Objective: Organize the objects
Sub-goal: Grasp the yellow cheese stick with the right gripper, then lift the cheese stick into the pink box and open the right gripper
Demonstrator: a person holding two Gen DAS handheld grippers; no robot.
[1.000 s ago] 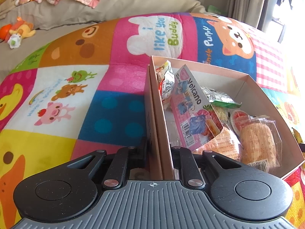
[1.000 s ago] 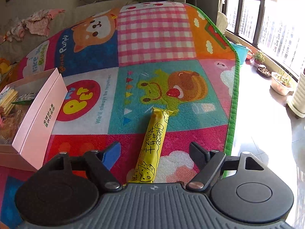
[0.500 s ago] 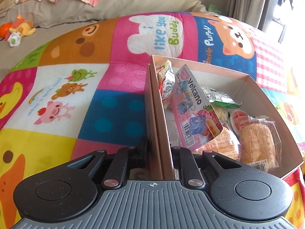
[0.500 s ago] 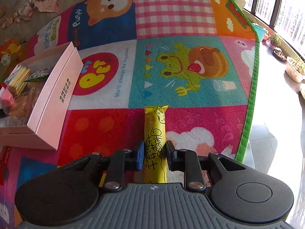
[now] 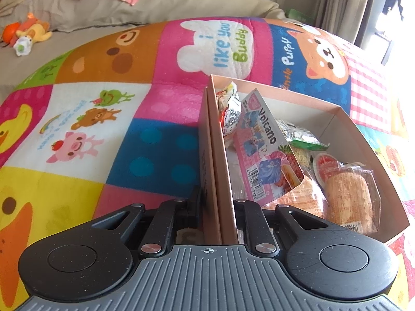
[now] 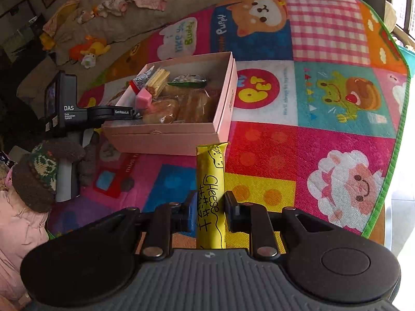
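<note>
A pink cardboard box (image 6: 223, 98) sits on the colourful play mat, filled with several snack packs, among them a pink Volcano packet (image 5: 262, 145) and a wrapped bread roll (image 5: 347, 199). My left gripper (image 5: 217, 202) is shut on the box's left wall (image 5: 216, 155), one finger outside and one inside. In the right wrist view the left gripper (image 6: 129, 112) shows at the box's left end. My right gripper (image 6: 209, 208) is shut on a yellow Cheese stick pack (image 6: 210, 181), held off the mat a little in front of the box.
The play mat (image 6: 324, 98) spreads right to a green border with bare floor beyond. A beige cushion with clothes and plush toys (image 5: 28, 35) lies behind. A knitted sleeve and hand (image 6: 39, 173) hold the left gripper's handle at the lower left.
My right gripper closed on the yellow stick pack, lifted it from the mat and swung left, so the box now lies straight ahead. The left gripper and the box stayed put.
</note>
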